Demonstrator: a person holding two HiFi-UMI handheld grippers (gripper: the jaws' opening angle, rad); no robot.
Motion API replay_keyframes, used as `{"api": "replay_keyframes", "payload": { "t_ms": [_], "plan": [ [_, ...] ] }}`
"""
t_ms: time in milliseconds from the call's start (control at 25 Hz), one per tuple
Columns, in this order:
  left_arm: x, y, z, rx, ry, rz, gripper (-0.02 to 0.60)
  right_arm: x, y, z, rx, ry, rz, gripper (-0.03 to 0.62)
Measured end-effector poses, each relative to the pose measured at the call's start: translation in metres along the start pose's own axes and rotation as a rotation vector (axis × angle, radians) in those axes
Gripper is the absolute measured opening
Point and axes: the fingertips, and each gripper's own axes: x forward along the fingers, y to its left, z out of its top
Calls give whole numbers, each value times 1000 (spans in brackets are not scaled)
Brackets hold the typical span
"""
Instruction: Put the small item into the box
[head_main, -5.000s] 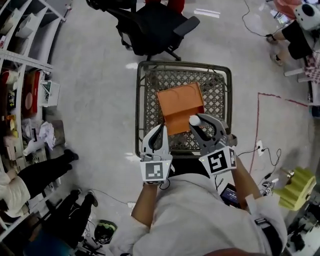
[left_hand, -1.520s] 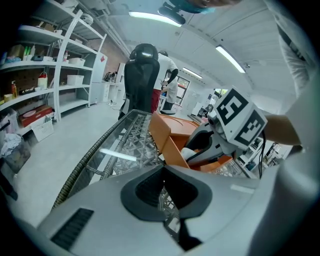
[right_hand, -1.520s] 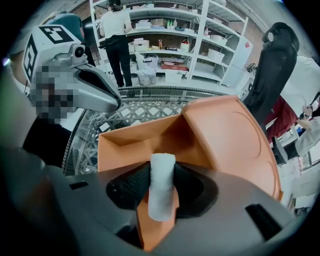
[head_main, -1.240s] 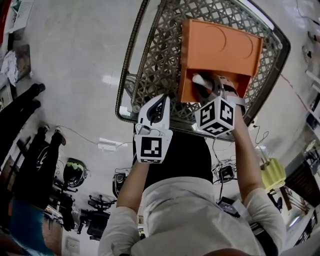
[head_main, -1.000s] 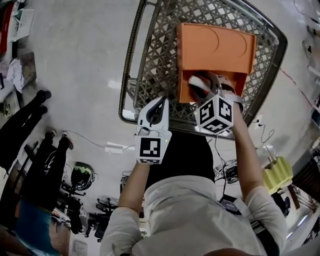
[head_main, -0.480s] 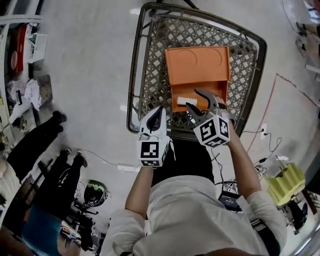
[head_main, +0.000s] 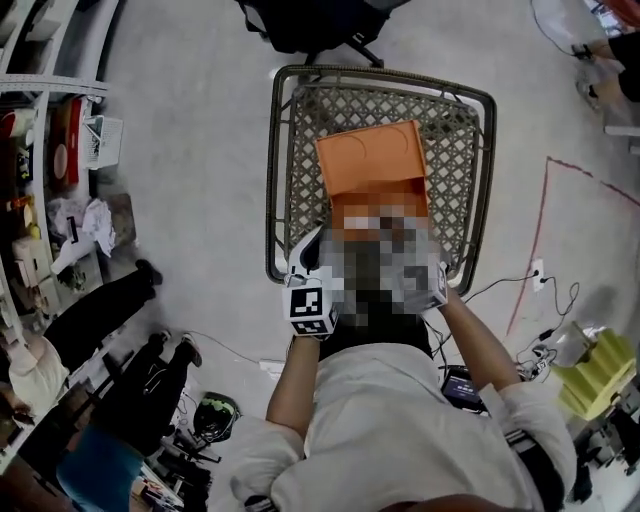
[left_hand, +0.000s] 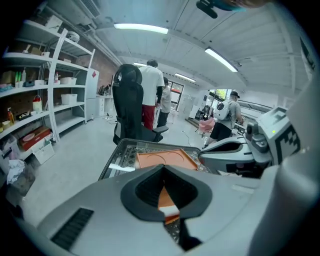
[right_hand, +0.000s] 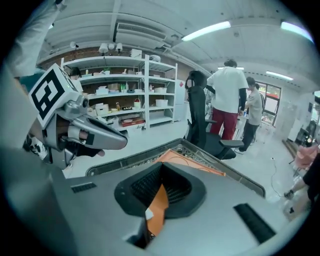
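Wire basket on the grey floor, orange box lying inside it toward the middle: that is what the head view looks down on. The left gripper hangs over the basket's near left corner, its jaws drawn to one point. The right gripper is a little to the right over the near rim. Most of it cannot be made out from here, nor can the near end of the box. A black office chair stands past the far rim and shelves run along the left.

From the left gripper view, the jaws are pressed together at the tips and pinch nothing. Through the opening behind the tips you see the box's orange floor, and on it the small item, a white piece lying loose at the near end. The right gripper sits close on the right, not touching, shaped like a closed beak. Beyond the basket stands the chair, with a person in a white shirt behind it.

From the right gripper view, the jaws have just been closing and meet at the tips with nothing between them. Orange and a sliver of white show through the gap below. The left gripper is at the left, apart.
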Motion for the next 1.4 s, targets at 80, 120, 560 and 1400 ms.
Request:
{"api": "replay_keyframes", "payload": {
  "t_ms": [80, 120, 560, 1400],
  "plan": [
    [-4, -8, 7, -8, -13, 7, 8, -9, -7, 6, 15, -22, -31, 5],
    [-7, -11, 9, -10, -15, 9, 8, -14, -9, 9, 27, -34, -46, 3],
    [-33, -41, 38, 92, -67, -90, 8, -60, -1, 29, 220, -154, -204, 3],
    [-163, -65, 70, 306, -225, -421, 8, -185, 92, 91, 286, -312, -622, 3]
  ]
}}
